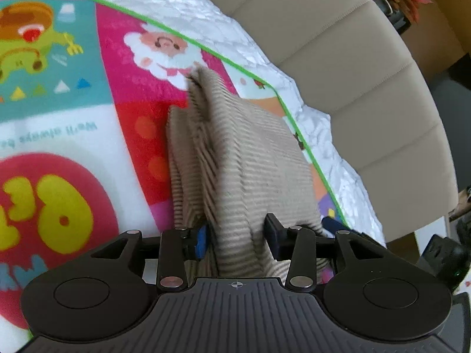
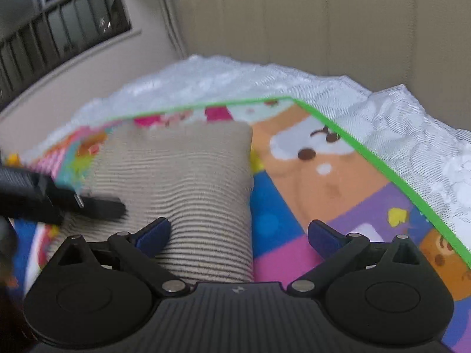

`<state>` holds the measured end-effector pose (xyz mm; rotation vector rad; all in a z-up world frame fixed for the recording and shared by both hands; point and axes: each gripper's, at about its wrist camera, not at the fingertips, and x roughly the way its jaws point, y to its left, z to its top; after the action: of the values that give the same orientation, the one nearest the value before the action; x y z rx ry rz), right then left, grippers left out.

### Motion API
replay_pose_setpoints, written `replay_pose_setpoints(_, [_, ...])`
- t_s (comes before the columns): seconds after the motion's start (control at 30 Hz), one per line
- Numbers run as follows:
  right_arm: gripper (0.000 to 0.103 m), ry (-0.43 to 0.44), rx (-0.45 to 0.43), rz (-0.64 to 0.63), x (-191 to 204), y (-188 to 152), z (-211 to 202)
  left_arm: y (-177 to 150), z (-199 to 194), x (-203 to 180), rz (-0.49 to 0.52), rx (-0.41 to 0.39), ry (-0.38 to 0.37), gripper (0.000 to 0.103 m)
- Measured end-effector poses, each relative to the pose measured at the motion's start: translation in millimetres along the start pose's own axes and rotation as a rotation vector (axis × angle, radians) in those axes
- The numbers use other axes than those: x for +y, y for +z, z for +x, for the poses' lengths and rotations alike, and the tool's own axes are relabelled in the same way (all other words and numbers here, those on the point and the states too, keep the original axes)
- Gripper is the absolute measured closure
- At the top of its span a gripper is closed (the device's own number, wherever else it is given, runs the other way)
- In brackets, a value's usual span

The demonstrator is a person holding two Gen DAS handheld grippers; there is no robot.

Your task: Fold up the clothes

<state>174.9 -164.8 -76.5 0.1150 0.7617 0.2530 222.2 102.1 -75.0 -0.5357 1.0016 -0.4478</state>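
Left tool (image 1: pixel 237 239) straddles striped garment (image 1: pixel 244 153); cartoon blanket (image 1: pixel 73 123) beneath, headboard (image 1: pixel 338 58) behind.

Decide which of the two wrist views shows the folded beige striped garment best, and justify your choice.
The right wrist view: the beige striped garment lies flat and folded on the colourful mat, its far edge and right side clear. The left wrist view shows it bunched and blurred, rising between the fingers of the left gripper, so its outline is hard to read.

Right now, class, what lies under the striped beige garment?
The striped beige garment lies on a colourful cartoon blanket with a green edge, which is spread over a white quilted cover. The blanket's print directly beneath the garment is covered and cannot be seen.
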Motion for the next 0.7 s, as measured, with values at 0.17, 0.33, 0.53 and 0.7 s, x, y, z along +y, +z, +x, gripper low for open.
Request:
replay_pose_setpoints(0.17, [0.003,0.001,0.009,-0.036,5.4,-1.7,3.7,10.6,-21.2,-8.0,0.078,-0.101,0.081,0.047])
replay_pose_setpoints(0.33, [0.003,0.03,-0.016,-0.048,8.2,1.0,-1.5,9.3,-7.4,-0.3,0.124,-0.084,0.172,0.043])
replay_pose_setpoints(0.53, [0.001,0.111,0.016,-0.125,29.0,-1.5,0.2,5.3,3.4,8.6,0.14,-0.068,0.21,0.035])
replay_pose_setpoints(0.7, [0.0,0.045,0.044,-0.186,39.4,-8.3,10.9,2.8,9.1,9.6,0.158,-0.062,0.234,0.03])
